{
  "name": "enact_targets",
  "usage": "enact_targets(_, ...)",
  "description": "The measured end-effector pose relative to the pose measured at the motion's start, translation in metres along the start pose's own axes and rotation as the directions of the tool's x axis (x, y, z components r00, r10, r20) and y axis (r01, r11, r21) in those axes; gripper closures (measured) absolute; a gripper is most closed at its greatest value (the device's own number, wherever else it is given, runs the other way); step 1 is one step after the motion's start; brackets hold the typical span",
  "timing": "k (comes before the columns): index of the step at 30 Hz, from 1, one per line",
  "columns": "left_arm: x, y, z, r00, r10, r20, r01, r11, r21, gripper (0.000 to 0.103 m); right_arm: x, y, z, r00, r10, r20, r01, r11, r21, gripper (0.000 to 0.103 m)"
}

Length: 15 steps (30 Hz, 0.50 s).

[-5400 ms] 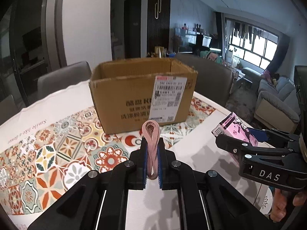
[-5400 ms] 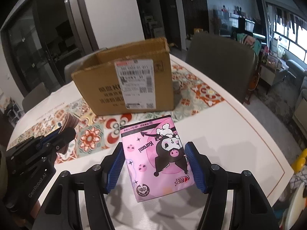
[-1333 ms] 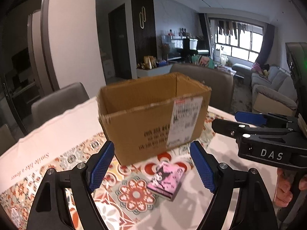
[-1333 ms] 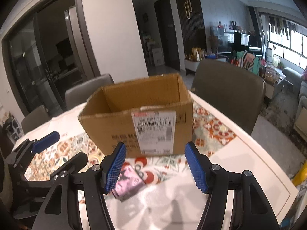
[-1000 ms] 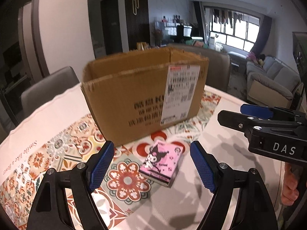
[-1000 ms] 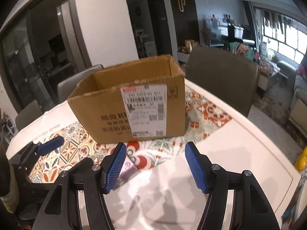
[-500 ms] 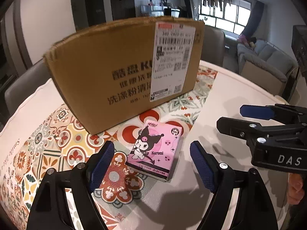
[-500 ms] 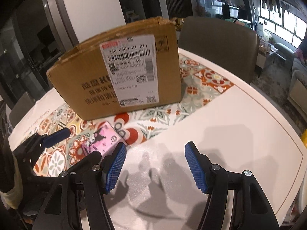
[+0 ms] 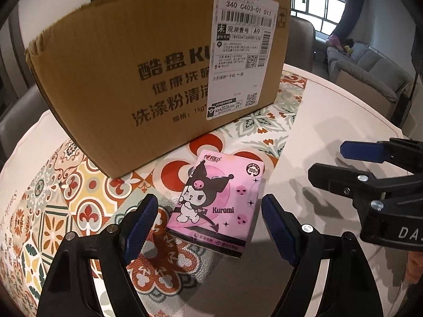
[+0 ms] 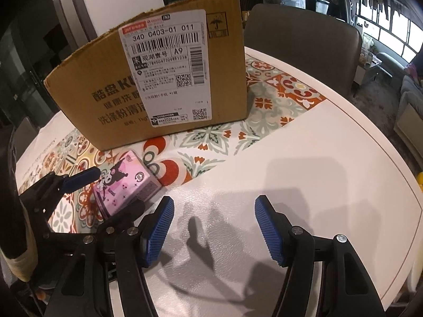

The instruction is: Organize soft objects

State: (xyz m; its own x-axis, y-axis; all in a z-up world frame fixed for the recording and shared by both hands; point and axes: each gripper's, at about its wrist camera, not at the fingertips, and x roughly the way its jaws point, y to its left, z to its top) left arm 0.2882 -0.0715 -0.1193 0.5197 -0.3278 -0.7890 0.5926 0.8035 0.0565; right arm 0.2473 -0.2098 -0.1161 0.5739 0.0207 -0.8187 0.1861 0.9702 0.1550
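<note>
A pink Kuromi tissue pack (image 9: 220, 206) lies flat on the patterned table mat, just in front of a brown cardboard box (image 9: 148, 71) with a white shipping label. My left gripper (image 9: 210, 223) is open, its blue pads on either side of the pack's near end, not touching it. The pack (image 10: 124, 185) and the box (image 10: 158, 79) also show in the right wrist view. My right gripper (image 10: 214, 227) is open and empty over the bare white tabletop, to the right of the pack. It shows at the right in the left wrist view (image 9: 375, 174).
The round white table (image 10: 330, 163) carries a tiled-pattern mat (image 9: 53, 185). A grey-brown chair (image 10: 301, 45) stands behind the table at the right. A sofa (image 9: 370, 68) is farther off at the right.
My left gripper has dropped lower and come closer, so the tissue pack now sits between its pads. My right gripper has also come lower over the table. The pack and box have not moved.
</note>
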Motion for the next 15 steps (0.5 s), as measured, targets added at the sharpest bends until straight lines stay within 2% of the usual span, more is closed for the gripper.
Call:
enact_targets(2, 0.006, 0.0, 0.001, 1.0, -0.002, -0.006, 0.002, 1.0, -0.012, 0.029, 0.002, 0.0, 0.0, 1.0, 0.001, -0.007, -0.001, 1.0, -0.001, 0.038)
enact_targets(4, 0.008, 0.0, 0.0, 1.0, -0.018, -0.01, 0.018, 0.999, -0.028, 0.04, 0.004, 0.0, 0.0, 1.0, 0.0, -0.012, 0.0, 1.0, 0.0, 0.038)
enact_targets(10, 0.01, -0.003, 0.0, 1.0, 0.001, 0.002, -0.001, 0.998, -0.064, 0.041, 0.004, 0.0, 0.0, 1.0, -0.001, -0.011, 0.001, 1.0, 0.005, 0.038)
enact_targets(15, -0.005, -0.003, -0.001, 0.999, 0.042, 0.03, -0.039, 0.993, -0.111, 0.043, 0.0, -0.003, 0.002, 1.0, 0.008, -0.004, -0.008, 1.0, 0.015, 0.038)
